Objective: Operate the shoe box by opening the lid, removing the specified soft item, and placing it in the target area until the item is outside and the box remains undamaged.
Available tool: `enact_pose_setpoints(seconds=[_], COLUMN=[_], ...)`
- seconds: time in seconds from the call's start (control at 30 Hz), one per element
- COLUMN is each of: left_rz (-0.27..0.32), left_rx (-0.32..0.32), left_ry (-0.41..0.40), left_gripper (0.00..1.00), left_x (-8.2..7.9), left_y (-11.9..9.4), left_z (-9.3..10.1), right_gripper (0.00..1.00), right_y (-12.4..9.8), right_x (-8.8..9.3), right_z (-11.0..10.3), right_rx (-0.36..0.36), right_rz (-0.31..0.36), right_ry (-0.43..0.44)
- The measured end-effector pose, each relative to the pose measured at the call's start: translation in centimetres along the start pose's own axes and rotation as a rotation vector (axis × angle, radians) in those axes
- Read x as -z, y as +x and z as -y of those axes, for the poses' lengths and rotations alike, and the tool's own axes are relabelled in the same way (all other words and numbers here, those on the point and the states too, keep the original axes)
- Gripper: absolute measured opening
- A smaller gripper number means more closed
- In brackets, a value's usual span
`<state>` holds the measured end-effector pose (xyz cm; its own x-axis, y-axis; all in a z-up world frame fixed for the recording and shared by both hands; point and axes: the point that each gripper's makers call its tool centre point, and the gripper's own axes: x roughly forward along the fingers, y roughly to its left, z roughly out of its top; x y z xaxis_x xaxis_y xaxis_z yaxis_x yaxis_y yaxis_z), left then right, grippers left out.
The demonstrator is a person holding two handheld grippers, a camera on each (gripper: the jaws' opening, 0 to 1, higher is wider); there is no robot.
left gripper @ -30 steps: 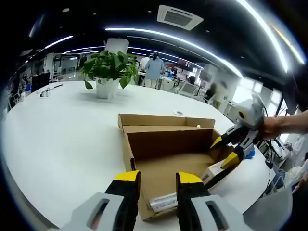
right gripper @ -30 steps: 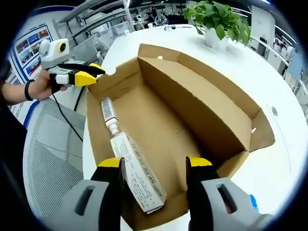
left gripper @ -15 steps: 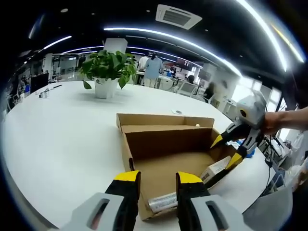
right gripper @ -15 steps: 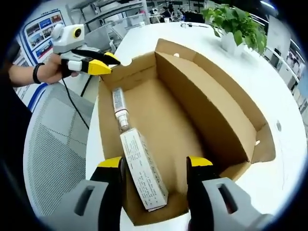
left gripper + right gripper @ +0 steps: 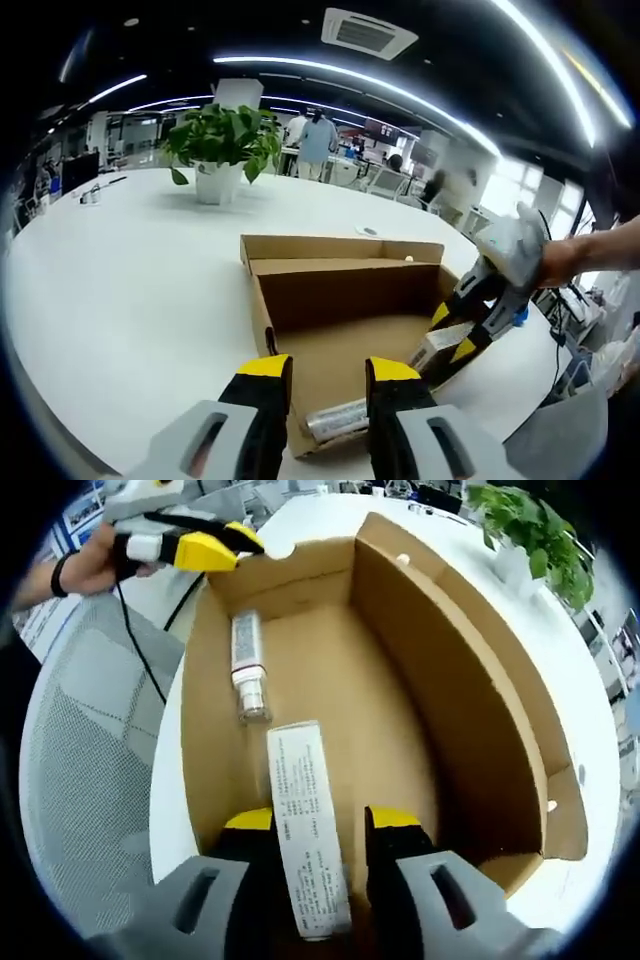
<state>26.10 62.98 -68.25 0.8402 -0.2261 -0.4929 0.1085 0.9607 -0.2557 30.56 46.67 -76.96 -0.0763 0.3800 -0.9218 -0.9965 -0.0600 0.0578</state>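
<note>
An open brown cardboard shoe box (image 5: 340,295) (image 5: 455,680) lies on the white table. On its floor are a silver-white tube (image 5: 337,420) (image 5: 247,665) and a long white printed carton (image 5: 436,346) (image 5: 300,780). My right gripper (image 5: 318,820) reaches down into one end of the box, and its jaws close on the carton's two long sides. It comes into the left gripper view (image 5: 455,333) from the right, held by a hand. At the other end, by the tube, my left gripper (image 5: 328,368) (image 5: 225,545) hovers over the box's corner, jaws apart and holding nothing.
The box's lid flap (image 5: 340,248) lies folded back on the table (image 5: 130,280). A potted plant (image 5: 222,140) (image 5: 530,530) stands farther off on the table. A grey mesh chair (image 5: 90,760) stands beside the table's edge. People stand at desks far behind (image 5: 318,135).
My right gripper has dropped deeper into the box, and its jaws have narrowed from wide apart onto the white carton. The left gripper and the tube have stayed put.
</note>
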Motion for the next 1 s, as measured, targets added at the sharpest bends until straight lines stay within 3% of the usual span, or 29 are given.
enact_pose_setpoints(seconds=[0.17, 0.37, 0.63, 1.0], left_rz=[0.002, 0.016, 0.026, 0.014], left_rx=[0.0, -0.007, -0.001, 0.006], left_ry=[-0.001, -0.021, -0.02, -0.016], left_gripper=[0.29, 0.29, 0.3, 0.3], left_x=[0.0, -0.2, -0.5, -0.2], left_y=[0.0, -0.2, -0.2, 0.0], left_z=[-0.1, -0.5, -0.3, -0.2], right_gripper=[0.21, 0.19, 0.19, 0.19], right_y=[-0.2, -0.3, -1.9, -5.8], right_x=[0.2, 0.2, -2.0, -4.4], right_z=[0.3, 0.4, 1.5, 2.4], right_rx=[0.007, 0.034, 0.084, 0.171], right_rz=[-0.002, -0.005, 0.098, 0.22], right_ry=[0.048, 0.039, 0.111, 0.107])
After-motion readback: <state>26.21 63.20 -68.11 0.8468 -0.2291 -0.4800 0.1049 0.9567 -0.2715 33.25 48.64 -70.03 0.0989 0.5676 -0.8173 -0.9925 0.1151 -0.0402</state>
